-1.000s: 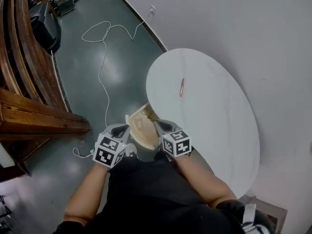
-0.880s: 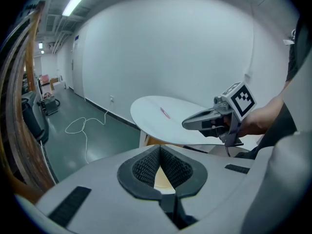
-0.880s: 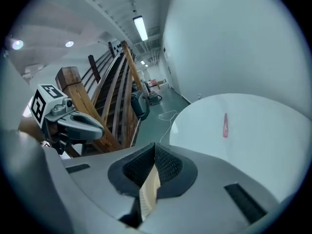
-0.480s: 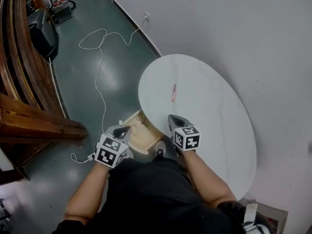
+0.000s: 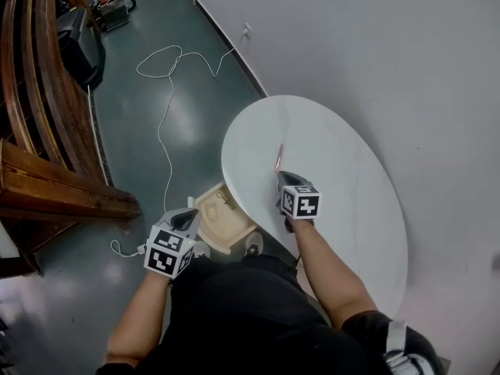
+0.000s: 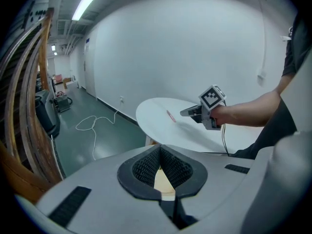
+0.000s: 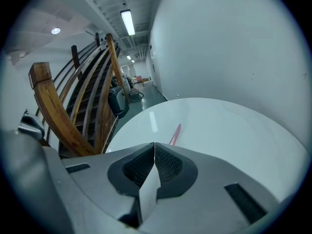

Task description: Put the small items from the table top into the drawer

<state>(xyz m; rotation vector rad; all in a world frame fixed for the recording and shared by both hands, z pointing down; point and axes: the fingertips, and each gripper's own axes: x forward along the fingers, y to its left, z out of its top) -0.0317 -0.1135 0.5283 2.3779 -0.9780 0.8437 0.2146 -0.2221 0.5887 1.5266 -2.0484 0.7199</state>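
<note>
Round white table [image 5: 344, 178] stands against a pale wall. One task item on top: a slim pink stick [image 5: 279, 158], pen-like, lying flat on the left half of the top, its long axis pointing away from the person.

Right gripper [image 5: 283, 176] is over the table, jaws pressed together with nothing in them. In the right gripper view, the stick [image 7: 175, 132] lies just ahead of the tips and slightly right, with only bare table [image 7: 234, 130] around it.

Left gripper [image 5: 190, 216] is low beside the table, above the open wooden drawer [image 5: 212, 230]. Its jaws meet at the tips and are empty; drawer wood shows through the gap behind the pads. The table edge overhangs the drawer's right side. A small dark thing [image 5: 226, 201] lies in the drawer, too small to name.

Surroundings:
- White cable [image 5: 164, 116] loops across the green floor to a wall socket [image 5: 246, 31].
- Curved wooden rails [image 5: 31, 92] are at far left.
- A shoe [image 5: 254, 244] sits beside the drawer.
</note>
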